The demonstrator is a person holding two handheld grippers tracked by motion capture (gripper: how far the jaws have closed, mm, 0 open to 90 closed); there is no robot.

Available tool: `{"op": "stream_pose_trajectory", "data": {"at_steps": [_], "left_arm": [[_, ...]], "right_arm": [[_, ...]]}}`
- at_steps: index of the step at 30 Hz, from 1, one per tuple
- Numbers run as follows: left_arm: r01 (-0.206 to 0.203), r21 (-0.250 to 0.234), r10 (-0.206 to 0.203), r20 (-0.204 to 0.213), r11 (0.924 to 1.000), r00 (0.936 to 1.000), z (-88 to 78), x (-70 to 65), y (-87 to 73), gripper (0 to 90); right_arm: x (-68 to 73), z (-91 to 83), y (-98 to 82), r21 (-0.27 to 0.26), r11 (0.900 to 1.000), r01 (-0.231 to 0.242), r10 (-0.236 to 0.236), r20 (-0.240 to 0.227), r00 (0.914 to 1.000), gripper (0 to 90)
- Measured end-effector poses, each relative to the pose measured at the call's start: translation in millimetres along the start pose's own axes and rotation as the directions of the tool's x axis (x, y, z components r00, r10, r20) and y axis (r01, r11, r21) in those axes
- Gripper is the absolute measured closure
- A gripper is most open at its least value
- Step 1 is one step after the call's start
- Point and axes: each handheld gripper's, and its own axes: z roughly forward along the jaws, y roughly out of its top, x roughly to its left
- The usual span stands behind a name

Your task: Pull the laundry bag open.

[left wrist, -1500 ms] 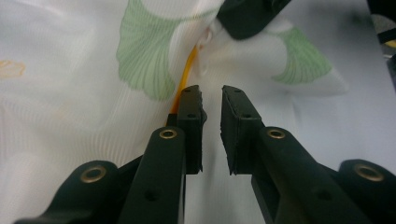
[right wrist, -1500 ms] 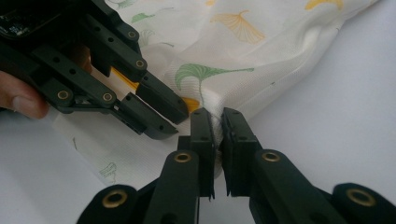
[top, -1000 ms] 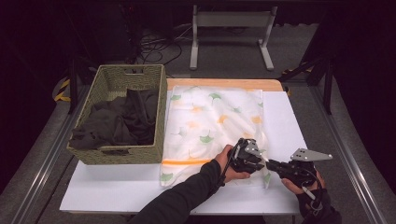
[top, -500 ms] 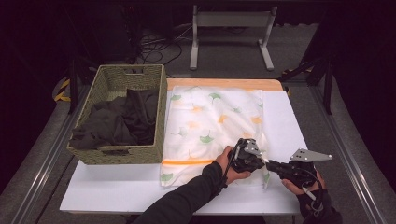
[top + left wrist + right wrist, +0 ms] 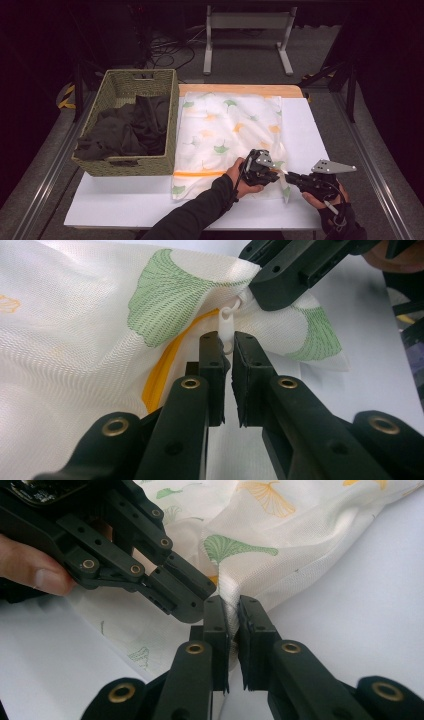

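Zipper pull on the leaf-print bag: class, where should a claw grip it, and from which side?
Grip the white zipper pull by its flat tab, coming from the open end of the orange zipper. The tab sticks out from the bag, thin enough to pinch; the left claw meets it so.

A white surface carries a woven basket at the left, with dark clothes inside it. Just to the right of the basket lies a white bag with green and orange leaf prints and an orange zipper line. At the bag's near right corner, the left hand-held gripper and the right hand-held gripper meet, both touching the fabric. A grey plate sits on the right one.
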Motion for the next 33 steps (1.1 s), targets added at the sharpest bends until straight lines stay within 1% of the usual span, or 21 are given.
{"op": "stream_pose_trajectory", "data": {"at_steps": [5, 7, 8, 9, 10, 11, 13, 14, 17, 19, 20, 21, 24, 25, 27, 29, 31, 33], "left_arm": [[-0.014, 0.002, 0.014, 0.002, 0.9999, 0.9999, -3.9, -1.0, -1.7, 83.4], [-0.013, 0.002, 0.013, 0.000, 0.9999, 0.9999, -3.6, -0.4, -2.1, 82.6], [-0.013, 0.002, 0.013, 0.000, 0.9999, 0.9999, -3.6, -0.4, -2.1, 80.4], [-0.014, 0.003, 0.014, 0.000, 0.9999, 0.9999, -3.2, 0.3, -2.0, 80.4], [-0.012, 0.004, 0.012, 0.008, 0.9999, 0.9999, -1.3, -0.1, -1.9, 77.8], [-0.017, 0.009, 0.017, 0.013, 0.9998, 0.9998, 0.0, -0.8, -1.7, 77.4], [-0.022, 0.006, 0.022, 0.013, 0.9997, 0.9997, 1.0, -1.4, -1.4, 73.4], [-0.019, 0.000, 0.019, 0.017, 0.9998, 0.9997, 1.3, -1.9, -1.2, 73.4], [-0.007, -0.032, 0.008, 0.023, 0.9995, 0.9997, 0.3, -0.1, -0.7, 67.5], [-0.007, -0.036, 0.008, 0.021, 0.9993, 0.9998, 0.0, 0.6, -0.5, 65.7], [-0.002, -0.037, 0.003, 0.019, 0.9993, 0.9998, -0.1, 0.9, -0.5, 65.7], [0.004, -0.043, -0.003, 0.014, 0.9991, 0.9999, -0.2, 1.3, -0.7, 63.5], [0.001, -0.051, 0.000, 0.021, 0.9987, 0.9998, -1.2, 1.8, -0.5, 60.8], [-0.009, -0.052, 0.010, 0.020, 0.9986, 0.9997, -1.2, 1.9, -0.2, 60.1], [-0.021, -0.053, 0.022, 0.022, 0.9984, 0.9995, -1.1, 0.1, 0.7, 60.6], [-0.037, -0.059, 0.038, 0.022, 0.9976, 0.9990, -0.5, -1.5, 2.1, 63.1], [-0.031, -0.056, 0.032, 0.020, 0.9979, 0.9993, -0.2, 0.3, 2.4, 67.5], [-0.010, -0.062, 0.012, 0.030, 0.9980, 0.9995, 0.0, 3.1, 1.5, 73.1]], "right_arm": [[0.2, -0.3, -0.2, 0.004, 1.000, -0.001, 0.001, -0.004, 1.0000, 83.7], [0.2, -0.1, -0.2, 0.004, 1.000, -0.005, 0.005, -0.006, 1.0000, 83.8], [0.7, 0.0, 0.2, 0.003, 1.000, -0.004, 0.004, -0.004, 1.0000, 83.8], [0.7, 0.0, 0.2, 0.003, 1.000, -0.004, 0.004, -0.004, 1.0000, 83.8], [1.1, -0.1, 0.4, 0.003, 1.000, -0.002, 0.002, -0.009, 1.0000, 83.8], [1.2, 0.0, 0.4, 0.004, 1.000, -0.001, 0.001, -0.009, 1.0000, 83.8], [1.3, 0.1, 0.5, 0.004, 1.000, 0.000, 0.000, -0.010, 1.0000, 83.8], [1.3, 0.2, 0.5, 0.004, 1.000, 0.000, 0.000, -0.010, 0.9999, 83.8], [1.3, 0.3, 0.3, 0.006, 1.000, -0.002, 0.002, -0.012, 0.9999, 83.9], [1.4, 0.6, 0.2, 0.004, 1.000, -0.003, 0.003, -0.012, 0.9999, 83.9], [1.6, 0.7, 0.4, 0.005, 1.000, -0.001, 0.001, -0.013, 0.9999, 83.9], [1.7, 0.6, 0.5, 0.005, 1.000, 0.001, -0.001, -0.013, 0.9999, 83.8], [1.6, 0.3, 0.3, 0.004, 1.000, 0.001, -0.001, -0.015, 0.9999, 83.8], [1.4, 0.3, 0.3, 0.002, 1.000, 0.000, 0.000, -0.014, 0.9999, 83.8], [1.3, 0.2, 0.4, 0.002, 1.000, -0.001, 0.001, -0.015, 0.9999, 83.8], [1.5, 0.3, 0.4, 0.003, 1.000, -0.002, 0.002, -0.016, 0.9999, 83.8], [1.7, 0.3, 0.4, 0.005, 1.000, -0.001, 0.001, -0.016, 0.9999, 83.8], [1.6, 0.4, 0.1, 0.006, 1.000, -0.002, 0.003, -0.017, 0.9999, 83.8]]}}
